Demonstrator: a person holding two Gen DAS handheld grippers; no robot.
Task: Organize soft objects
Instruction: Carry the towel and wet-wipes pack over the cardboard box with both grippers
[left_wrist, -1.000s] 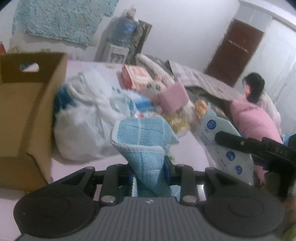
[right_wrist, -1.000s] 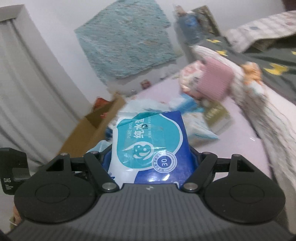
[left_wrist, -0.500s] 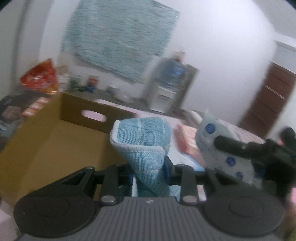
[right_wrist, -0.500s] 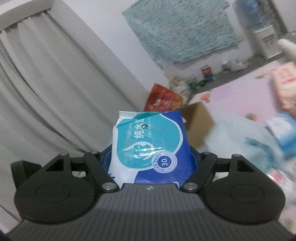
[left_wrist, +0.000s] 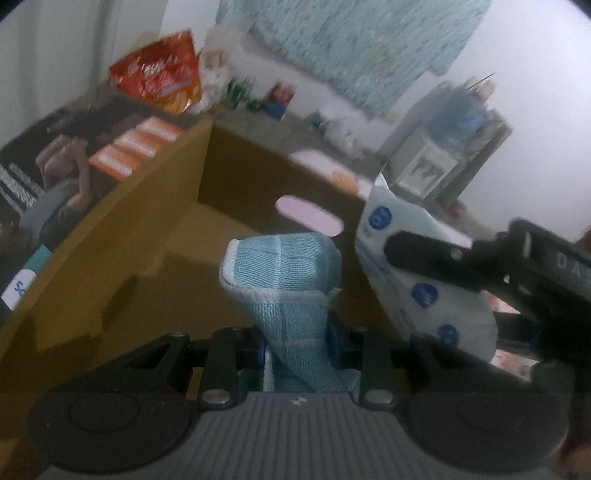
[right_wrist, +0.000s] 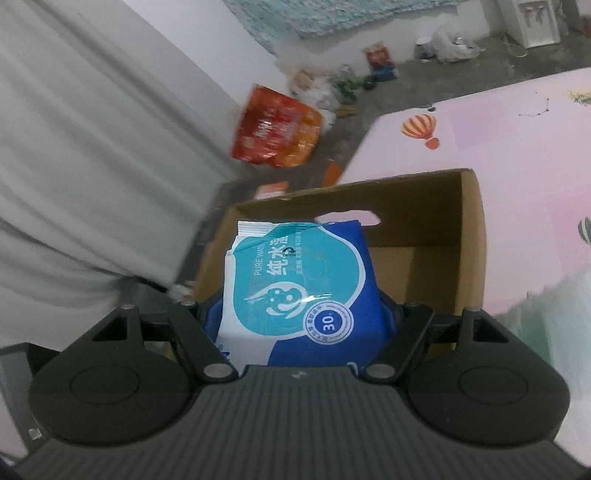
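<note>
Both items are carried but not yet dropped: the left claw (left_wrist: 297, 347) grips a blue cloth (left_wrist: 284, 280) over the open cardboard box (left_wrist: 122, 236). The right claw (right_wrist: 299, 325) clamps a wet-wipes pack (right_wrist: 299, 288) above the box, whose visible floor looks bare; releasing remains.

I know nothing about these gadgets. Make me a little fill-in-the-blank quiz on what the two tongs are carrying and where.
1. The left tongs are shut on a light ____ cloth.
2. The right tongs grip a pack of wet wipes printed with the number ____.
3. Ahead of both tongs stands an open ____ box.
4. The floor mat beside the box is ____ in colour.

Missing words: blue; 30; cardboard; pink
</note>
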